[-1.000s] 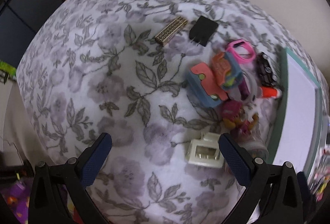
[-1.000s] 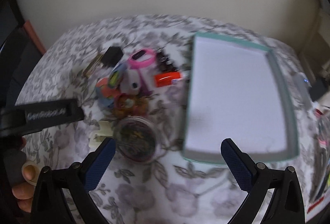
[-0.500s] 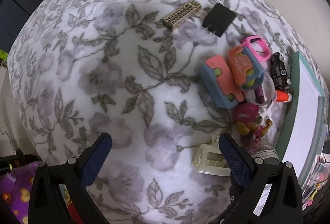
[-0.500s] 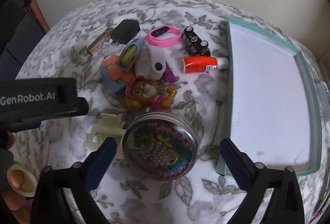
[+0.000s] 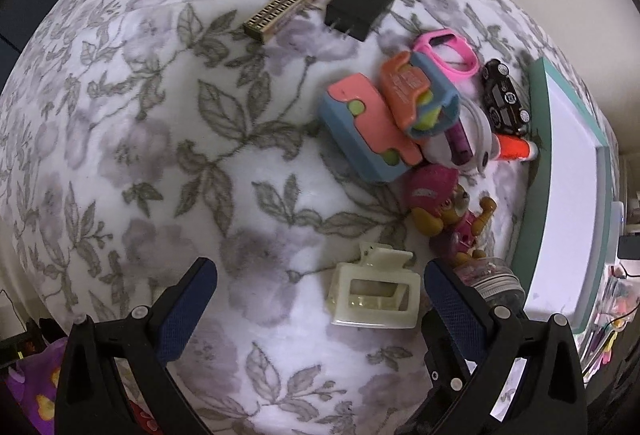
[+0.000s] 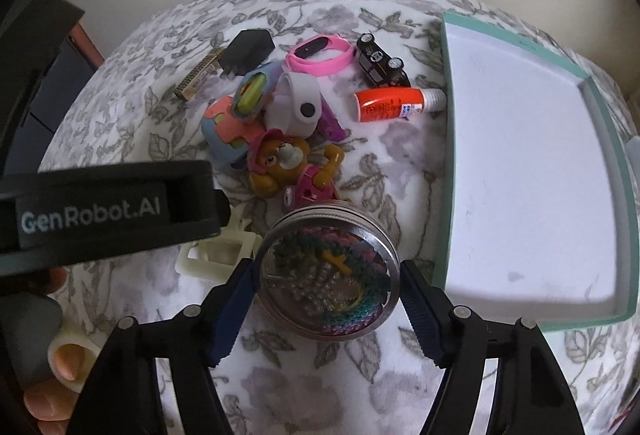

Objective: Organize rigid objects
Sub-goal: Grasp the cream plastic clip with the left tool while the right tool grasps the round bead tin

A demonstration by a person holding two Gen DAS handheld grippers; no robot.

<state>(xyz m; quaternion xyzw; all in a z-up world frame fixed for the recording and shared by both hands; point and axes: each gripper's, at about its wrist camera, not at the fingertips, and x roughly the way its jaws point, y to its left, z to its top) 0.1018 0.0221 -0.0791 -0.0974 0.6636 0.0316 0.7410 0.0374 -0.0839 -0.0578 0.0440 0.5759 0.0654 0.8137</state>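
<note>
Right tongs [image 6: 326,285] just closing around round bead tin [image 6: 329,269], pads at its sides, contact not certain. Left tongs [image 5: 320,299] spread, empty, over cream hair claw [image 5: 374,291] left of tin. Teal tray [image 6: 450,171] right of tin, likely drop target.

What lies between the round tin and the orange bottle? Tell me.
In the right wrist view, only bare floral cloth separates the round tin from the orange bottle; the bear toy sits leftward.

Both wrist views look down, close; share hair clip [image 5: 374,291], toys.
</note>
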